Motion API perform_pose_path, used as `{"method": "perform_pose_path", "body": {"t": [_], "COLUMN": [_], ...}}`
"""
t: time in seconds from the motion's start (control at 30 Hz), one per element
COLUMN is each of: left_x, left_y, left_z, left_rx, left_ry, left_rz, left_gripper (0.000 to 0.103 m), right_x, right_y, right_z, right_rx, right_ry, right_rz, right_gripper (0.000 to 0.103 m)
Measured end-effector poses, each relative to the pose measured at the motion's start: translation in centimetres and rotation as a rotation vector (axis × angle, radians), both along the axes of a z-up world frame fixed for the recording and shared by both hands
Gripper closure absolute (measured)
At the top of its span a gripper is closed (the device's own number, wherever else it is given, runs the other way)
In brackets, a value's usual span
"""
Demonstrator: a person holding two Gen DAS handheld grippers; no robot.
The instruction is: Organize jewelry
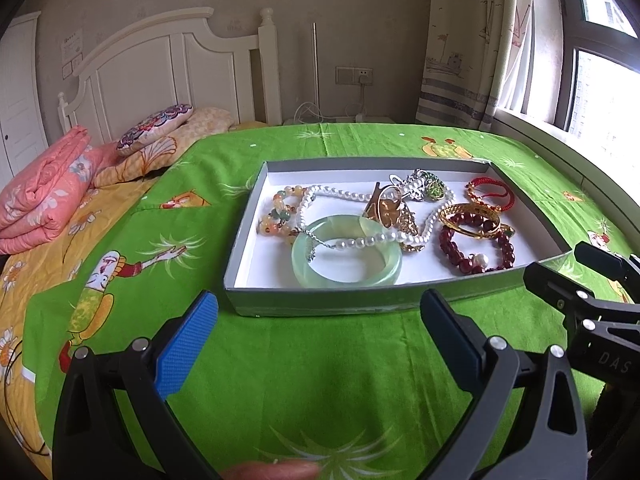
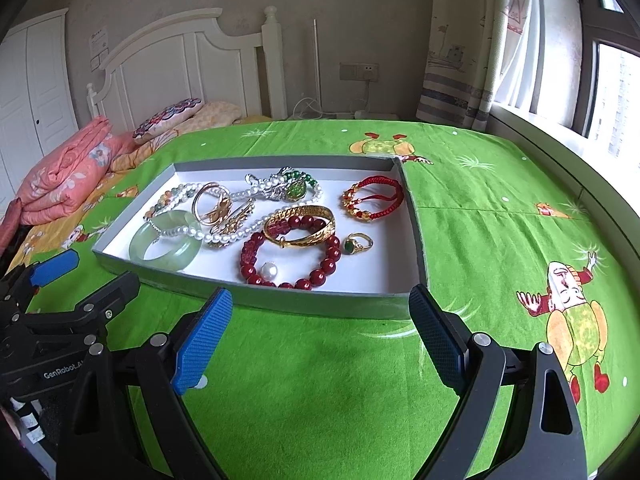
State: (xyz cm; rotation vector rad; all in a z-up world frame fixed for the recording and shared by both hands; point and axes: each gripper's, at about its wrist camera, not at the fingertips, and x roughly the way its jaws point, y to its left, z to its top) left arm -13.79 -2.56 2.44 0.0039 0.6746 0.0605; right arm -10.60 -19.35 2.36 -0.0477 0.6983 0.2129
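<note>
A shallow grey box (image 1: 320, 304) (image 2: 320, 302) with a white floor lies on the green cloth and holds a heap of jewelry. In it are a pale green jade bangle (image 1: 347, 258) (image 2: 164, 247), a pearl necklace (image 1: 340, 192) (image 2: 240, 194), a dark red bead bracelet (image 1: 476, 246) (image 2: 292, 250), a gold bangle (image 1: 470, 220) (image 2: 300, 226), a red cord bracelet (image 1: 490, 194) (image 2: 374, 198) and a green-stone ring (image 2: 358, 244). My left gripper (image 1: 320, 312) stands open just short of the box's near wall. My right gripper (image 2: 322, 312) is open too, beside it, holding nothing.
The green cartoon-print cloth (image 2: 500, 240) covers a bed. A folded pink quilt (image 1: 44, 192) and pillows (image 1: 160, 128) lie at the left by the white headboard (image 1: 168, 64). A window (image 1: 600, 80) and curtain are at the right. A fingertip (image 1: 272, 470) shows at the bottom edge.
</note>
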Motion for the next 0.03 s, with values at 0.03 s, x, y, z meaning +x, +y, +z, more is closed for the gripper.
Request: {"method": "perform_pose_path", "body": {"t": [0.03], "left_x": [0.12], "left_y": [0.04], "left_z": [-0.24], "left_rx": [0.004], "left_ry": [0.033], "left_rz": [0.005], "left_gripper": [0.003], "right_x": [-0.08], "right_y": [0.25], "right_z": [-0.18], "right_rx": [-0.025], "right_ry": [0.032], "right_rz": [0.013], "right_gripper": [0.017]}}
